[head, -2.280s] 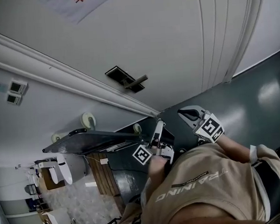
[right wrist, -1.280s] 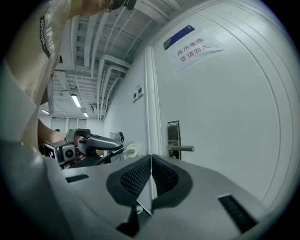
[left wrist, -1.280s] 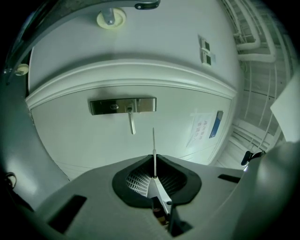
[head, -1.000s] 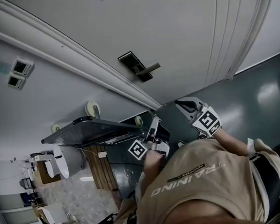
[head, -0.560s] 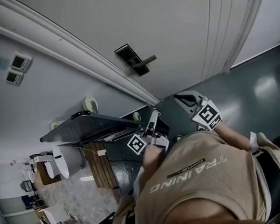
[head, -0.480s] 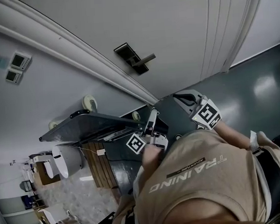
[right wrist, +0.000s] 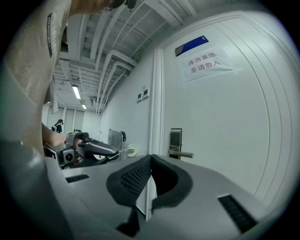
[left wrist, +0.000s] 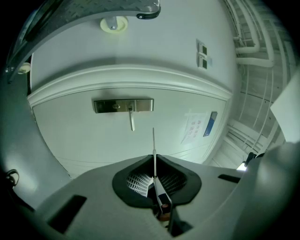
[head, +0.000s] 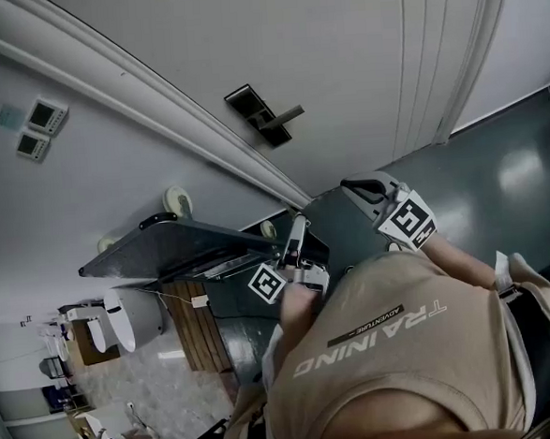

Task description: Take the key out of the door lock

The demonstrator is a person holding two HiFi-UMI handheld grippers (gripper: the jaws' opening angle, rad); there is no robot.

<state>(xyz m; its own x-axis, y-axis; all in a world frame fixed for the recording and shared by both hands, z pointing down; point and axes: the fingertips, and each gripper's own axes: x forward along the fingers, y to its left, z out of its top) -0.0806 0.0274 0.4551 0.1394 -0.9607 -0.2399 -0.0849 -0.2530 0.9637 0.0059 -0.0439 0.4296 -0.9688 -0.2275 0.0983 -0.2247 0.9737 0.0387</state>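
The pale door (head: 339,59) carries a dark lock plate (head: 248,108) with a lever handle (head: 282,117). In the left gripper view the lock plate (left wrist: 123,106) lies ahead, at some distance. My left gripper (left wrist: 153,157) is shut on the key (left wrist: 153,140), whose thin blade sticks out past the tips, edge-on. In the head view the left gripper (head: 299,223) hangs low, well short of the door. My right gripper (right wrist: 150,158) is shut with nothing in it. It is held beside the left one (head: 348,185), and its view shows the lock plate (right wrist: 175,138) too.
A platform trolley (head: 164,250) with pale casters (head: 175,202) stands against the wall left of the door. Wall switches (head: 32,132) sit further left. A paper sign (right wrist: 206,61) hangs on the door. The floor (head: 497,170) is dark and glossy.
The head view has shifted, so the lock plate sits higher in the picture. Both grippers stay shut and low, away from the door, and have barely moved.
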